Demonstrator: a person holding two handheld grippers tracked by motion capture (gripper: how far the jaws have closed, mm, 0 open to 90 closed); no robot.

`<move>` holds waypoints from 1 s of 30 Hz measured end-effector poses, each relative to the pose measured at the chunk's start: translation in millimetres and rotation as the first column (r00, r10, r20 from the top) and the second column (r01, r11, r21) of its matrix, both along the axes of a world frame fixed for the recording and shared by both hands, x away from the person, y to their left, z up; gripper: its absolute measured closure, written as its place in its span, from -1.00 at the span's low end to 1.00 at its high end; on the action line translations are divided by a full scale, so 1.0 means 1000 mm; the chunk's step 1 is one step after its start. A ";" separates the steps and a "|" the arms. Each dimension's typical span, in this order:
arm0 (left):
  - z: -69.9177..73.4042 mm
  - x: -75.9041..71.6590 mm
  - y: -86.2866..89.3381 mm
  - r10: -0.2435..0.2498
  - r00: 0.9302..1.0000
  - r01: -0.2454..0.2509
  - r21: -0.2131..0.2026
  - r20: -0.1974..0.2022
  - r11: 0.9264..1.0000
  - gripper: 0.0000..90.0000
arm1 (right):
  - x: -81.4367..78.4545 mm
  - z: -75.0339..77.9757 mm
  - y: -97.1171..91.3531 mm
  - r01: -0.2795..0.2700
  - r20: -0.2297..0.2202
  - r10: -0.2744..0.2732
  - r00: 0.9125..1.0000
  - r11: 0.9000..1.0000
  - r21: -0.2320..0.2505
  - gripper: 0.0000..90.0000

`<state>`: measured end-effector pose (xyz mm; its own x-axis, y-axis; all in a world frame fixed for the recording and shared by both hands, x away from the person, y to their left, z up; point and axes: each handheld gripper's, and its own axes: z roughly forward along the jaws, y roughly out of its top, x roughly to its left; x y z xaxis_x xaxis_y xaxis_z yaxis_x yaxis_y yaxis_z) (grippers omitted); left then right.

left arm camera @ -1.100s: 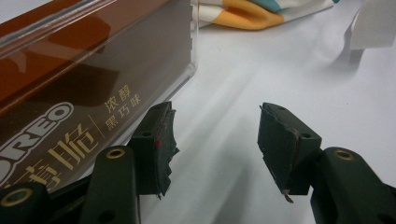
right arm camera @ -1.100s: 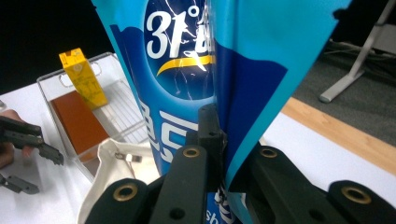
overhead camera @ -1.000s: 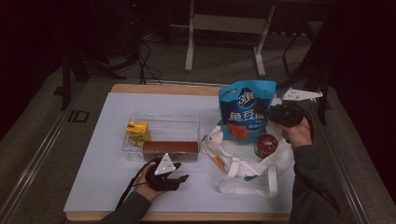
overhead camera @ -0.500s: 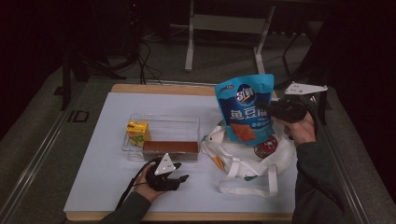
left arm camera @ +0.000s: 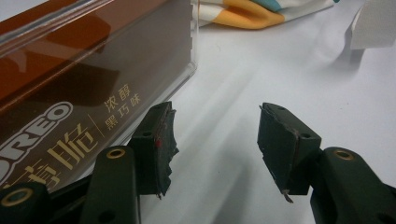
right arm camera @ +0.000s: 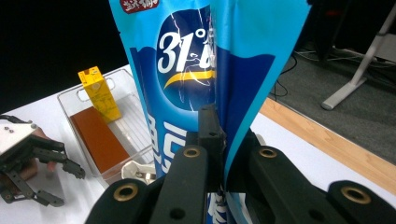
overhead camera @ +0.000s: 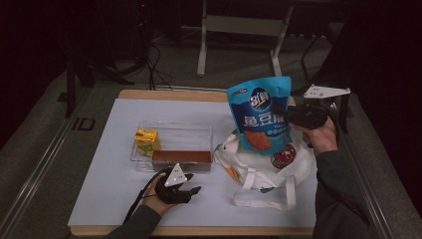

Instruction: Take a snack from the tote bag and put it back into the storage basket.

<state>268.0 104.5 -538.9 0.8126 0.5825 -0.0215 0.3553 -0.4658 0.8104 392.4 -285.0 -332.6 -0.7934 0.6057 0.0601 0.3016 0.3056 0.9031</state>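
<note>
A blue snack bag [overhead camera: 261, 114] [right arm camera: 205, 70] hangs upright above a white tote bag [overhead camera: 263, 167], pinched at its right edge by my right gripper [overhead camera: 284, 115] [right arm camera: 223, 140], which is shut on it. A round red-labelled tin [overhead camera: 283, 155] lies on the tote bag under the snack bag. My left gripper [overhead camera: 191, 191] [left arm camera: 215, 144] rests on the table in front of a clear plastic bin [overhead camera: 199, 130], jaws open with nothing between them. The bin holds a brown biscuit box [overhead camera: 181, 159] [left arm camera: 60, 93] and a yellow drink carton [overhead camera: 147, 139] [right arm camera: 99, 91].
The white table mat [overhead camera: 114, 184] has free room at the left and front. A wooden table edge [overhead camera: 164, 94] runs along the back. Beyond it stand a metal stand's legs [overhead camera: 239, 30] and cables on the dark floor.
My right gripper has lifted the blue snack bag a little higher above the tote bag, and more of the tin shows under it. The left gripper has stayed put.
</note>
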 end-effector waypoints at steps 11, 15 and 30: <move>0.000 0.000 0.000 -0.002 1.000 0.002 0.001 0.001 1.000 0.02 | 0.003 0.008 0.016 -0.025 0.005 0.025 1.000 0.999 0.026 0.96; 0.000 0.000 0.000 -0.001 1.000 0.001 0.004 0.000 1.000 0.02 | 0.004 0.011 0.022 -0.041 0.008 0.040 0.999 0.999 0.033 0.96; 0.000 0.000 0.000 -0.003 1.000 0.003 0.006 0.002 1.000 0.02 | 0.008 0.028 0.046 -0.076 0.027 0.074 0.997 0.994 0.084 0.96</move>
<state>267.9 104.0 -538.9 0.8145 0.5799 -0.0161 0.3520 -0.4719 0.8083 400.2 -239.0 -304.5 -0.8382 0.5379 0.0898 0.2593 0.2483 0.9333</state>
